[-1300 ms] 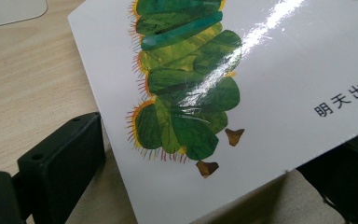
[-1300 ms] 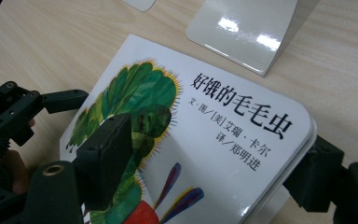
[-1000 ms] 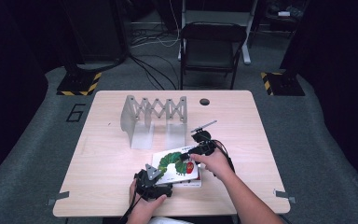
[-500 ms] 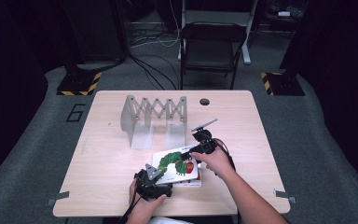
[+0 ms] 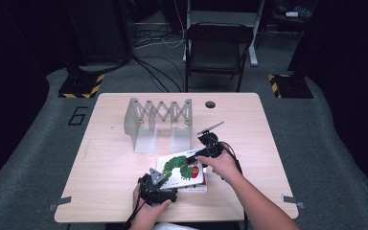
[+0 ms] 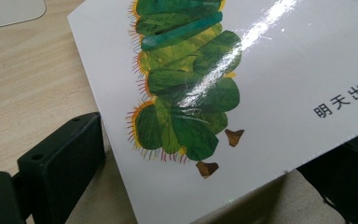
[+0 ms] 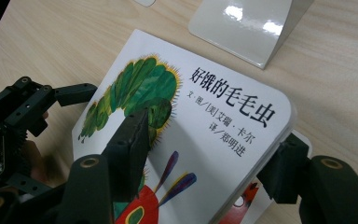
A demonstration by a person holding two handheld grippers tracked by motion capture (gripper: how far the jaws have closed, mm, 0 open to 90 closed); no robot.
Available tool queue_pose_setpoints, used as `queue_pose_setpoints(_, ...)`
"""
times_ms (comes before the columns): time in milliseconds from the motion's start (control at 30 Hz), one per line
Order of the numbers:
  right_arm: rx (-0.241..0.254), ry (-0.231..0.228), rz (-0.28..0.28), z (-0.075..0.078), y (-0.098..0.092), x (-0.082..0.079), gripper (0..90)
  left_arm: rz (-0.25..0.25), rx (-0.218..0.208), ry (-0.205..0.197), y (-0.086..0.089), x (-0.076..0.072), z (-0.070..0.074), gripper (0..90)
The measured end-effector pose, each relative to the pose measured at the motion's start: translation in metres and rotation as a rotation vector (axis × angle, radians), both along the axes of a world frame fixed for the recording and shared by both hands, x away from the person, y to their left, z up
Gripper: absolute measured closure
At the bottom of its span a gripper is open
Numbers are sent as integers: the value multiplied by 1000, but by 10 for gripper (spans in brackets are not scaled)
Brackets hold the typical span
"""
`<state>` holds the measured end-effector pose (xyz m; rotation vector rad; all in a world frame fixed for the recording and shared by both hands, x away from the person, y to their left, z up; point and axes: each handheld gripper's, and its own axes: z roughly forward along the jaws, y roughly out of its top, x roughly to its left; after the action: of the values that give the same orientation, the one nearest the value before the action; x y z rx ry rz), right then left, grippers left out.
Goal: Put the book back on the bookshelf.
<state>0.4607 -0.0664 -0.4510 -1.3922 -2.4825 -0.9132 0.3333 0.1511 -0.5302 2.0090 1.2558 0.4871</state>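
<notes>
Right tool [image 7: 205, 158] jaws closing astride book [image 7: 223, 116] corner | left tool [image 6: 205, 186] straddling book edge, unclamped

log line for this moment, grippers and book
left gripper: open, book corner between jaws | right gripper: closing over book's far end, pads not pressing | bookend: behind

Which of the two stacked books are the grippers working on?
The top book, the white one with the green caterpillar on its cover. Both grippers straddle its edges. The lower book lies flat beneath it, showing just a red-and-white strip at the near right corner.
</notes>
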Motion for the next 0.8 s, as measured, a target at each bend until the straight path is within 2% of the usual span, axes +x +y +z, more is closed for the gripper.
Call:
queue_pose_setpoints(167,-7,19,11,1,-1,2,419,0,0,0,0,0,0,36)
queue_pose_setpoints(400,16,43,7,1,-3,3,442,-2,0,-1,0,0,0,36)
queue_pose_setpoints(633,18,77,10,3,-5,5,465,-3,-1,-1,0,0,0,36)
queue_pose_setpoints(800,16,84,21,4,-5,7,476,-5,1,-3,0,0,0,37)
